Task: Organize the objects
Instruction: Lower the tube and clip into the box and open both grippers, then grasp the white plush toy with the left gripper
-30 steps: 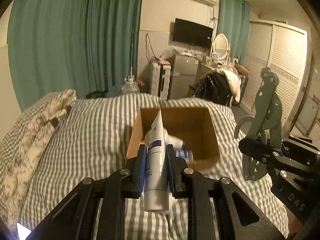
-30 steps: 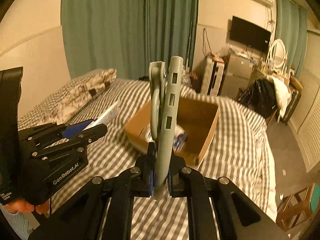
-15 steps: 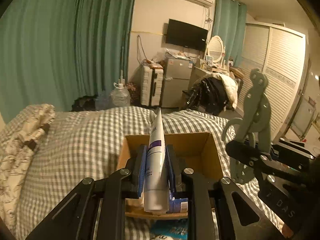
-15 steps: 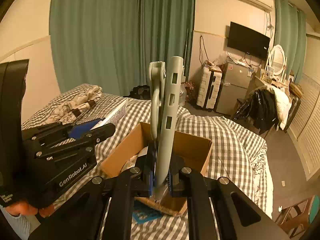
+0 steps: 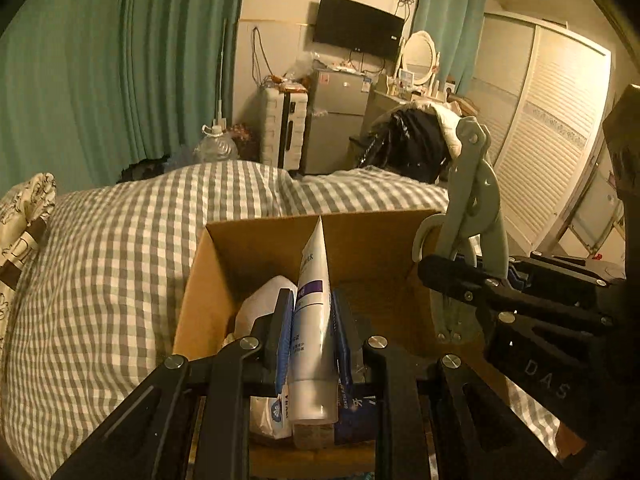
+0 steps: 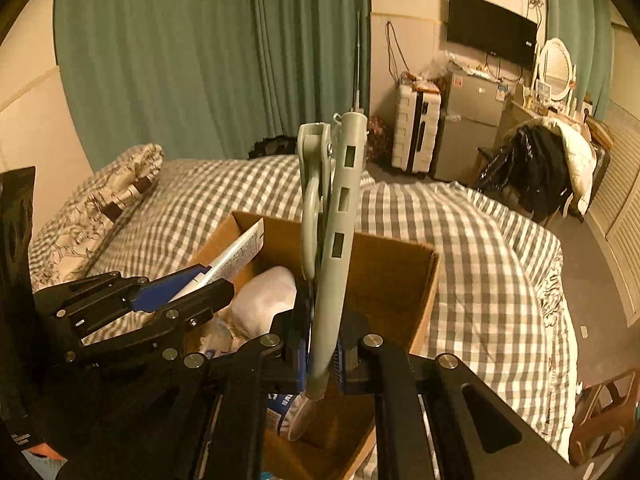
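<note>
hovering over the open cardboard box (image 5: 224, 264) on the checked bed (image 5: 100, 272), a white tube (image 5: 312, 320) is clamped upright in the left gripper (image 5: 311, 320), while a grey-green folding tool (image 6: 332, 240) is pinched by the right gripper (image 6: 322, 344).

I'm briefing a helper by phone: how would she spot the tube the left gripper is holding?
Find the checked bed, then the open cardboard box on it. Over the box, the left gripper has its jaws shut on a white tube with a purple band, crimped end up; the right gripper's item is a grey-green tool.
</note>
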The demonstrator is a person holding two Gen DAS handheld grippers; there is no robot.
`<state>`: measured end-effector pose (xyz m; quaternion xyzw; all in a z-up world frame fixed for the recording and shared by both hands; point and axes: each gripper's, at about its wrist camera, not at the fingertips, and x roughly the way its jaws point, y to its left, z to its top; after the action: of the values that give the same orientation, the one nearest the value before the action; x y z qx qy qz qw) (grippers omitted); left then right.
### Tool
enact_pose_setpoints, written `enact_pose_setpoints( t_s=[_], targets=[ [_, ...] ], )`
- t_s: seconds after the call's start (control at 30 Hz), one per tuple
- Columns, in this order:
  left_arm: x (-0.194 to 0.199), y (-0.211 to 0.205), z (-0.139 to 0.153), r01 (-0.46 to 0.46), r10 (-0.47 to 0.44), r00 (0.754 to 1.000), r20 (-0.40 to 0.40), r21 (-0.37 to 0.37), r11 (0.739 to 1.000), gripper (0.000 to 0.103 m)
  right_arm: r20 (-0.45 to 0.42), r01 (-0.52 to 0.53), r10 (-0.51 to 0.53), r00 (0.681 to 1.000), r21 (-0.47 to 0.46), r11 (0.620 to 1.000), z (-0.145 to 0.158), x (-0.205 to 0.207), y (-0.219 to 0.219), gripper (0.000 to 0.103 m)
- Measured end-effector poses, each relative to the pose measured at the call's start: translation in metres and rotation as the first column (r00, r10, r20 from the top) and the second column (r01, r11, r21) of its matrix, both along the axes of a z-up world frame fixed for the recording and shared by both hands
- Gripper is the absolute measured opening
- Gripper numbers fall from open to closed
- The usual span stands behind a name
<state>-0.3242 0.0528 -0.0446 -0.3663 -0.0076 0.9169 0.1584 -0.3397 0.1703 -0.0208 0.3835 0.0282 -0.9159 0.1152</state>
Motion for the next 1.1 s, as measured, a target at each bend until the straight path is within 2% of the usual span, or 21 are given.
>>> enact_pose_setpoints(
  t_s=[0.17, 0.2, 0.23, 0.27, 0.3, 0.4, 0.5, 0.6, 0.73, 0.83, 0.97, 1.1],
  targets=[
    [0.000, -0.003, -0.008, -0.007, 0.007, 1.000, 0.006, -0.014, 1.000, 0.025, 0.015, 0.005, -0.004, 1.000, -0.027, 1.000, -0.009, -0.004, 0.002, 0.011],
    [0.000, -0.005, -0.009, -0.010, 0.010, 1.000, 0.012, -0.015, 1.000, 0.036, 0.006, 0.016, -0.015, 1.000, -0.027, 1.000, -0.008, -0.003, 0.004, 0.017],
    [0.001, -0.007, -0.008, -0.018, 0.019, 1.000, 0.016, -0.017, 1.000, 0.054, -0.003, 0.024, -0.024, 1.000, -0.028, 0.999, -0.005, -0.001, 0.005, 0.032],
    [0.005, -0.011, -0.006, -0.037, 0.037, 0.999, 0.010, -0.014, 0.999, 0.061, -0.015, 0.033, -0.034, 0.999, -0.032, 0.999, -0.001, 0.002, 0.008, 0.050],
    [0.010, -0.016, -0.003, -0.055, 0.055, 0.998, -0.003, -0.008, 0.998, 0.065, -0.033, 0.044, -0.045, 0.998, -0.039, 0.998, 0.004, 0.007, 0.011, 0.057],
    [0.023, -0.026, 0.007, -0.078, 0.077, 0.997, -0.013, -0.010, 0.997, 0.068, -0.063, 0.050, -0.052, 0.997, -0.039, 0.998, 0.021, 0.017, 0.013, 0.057],
    [0.039, -0.036, 0.023, -0.114, 0.113, 0.993, -0.034, -0.017, 0.993, 0.082, -0.096, 0.059, -0.061, 0.994, -0.026, 0.998, 0.039, 0.035, 0.015, 0.059],
    [0.061, -0.044, 0.041, -0.140, 0.138, 0.989, -0.060, -0.036, 0.989, 0.083, -0.127, 0.065, -0.068, 0.990, -0.026, 0.998, 0.061, 0.060, 0.020, 0.065],
    [0.092, -0.049, 0.062, -0.182, 0.175, 0.980, -0.098, -0.071, 0.981, 0.096, -0.168, 0.068, -0.070, 0.983, -0.015, 0.998, 0.085, 0.093, 0.024, 0.071],
    [0.116, -0.052, 0.067, -0.206, 0.196, 0.975, -0.108, -0.095, 0.974, 0.096, -0.212, 0.071, -0.069, 0.975, 0.002, 0.997, 0.098, 0.125, 0.027, 0.078],
    [0.147, -0.053, 0.059, -0.211, 0.200, 0.974, -0.102, -0.100, 0.972, 0.096, -0.240, 0.065, -0.054, 0.969, 0.039, 0.997, 0.093, 0.164, 0.023, 0.083],
    [0.167, -0.052, 0.035, -0.204, 0.199, 0.978, -0.057, -0.101, 0.974, 0.096, -0.217, 0.099, -0.085, 0.972, 0.055, 0.994, 0.064, 0.189, 0.027, 0.086]
  ],
)
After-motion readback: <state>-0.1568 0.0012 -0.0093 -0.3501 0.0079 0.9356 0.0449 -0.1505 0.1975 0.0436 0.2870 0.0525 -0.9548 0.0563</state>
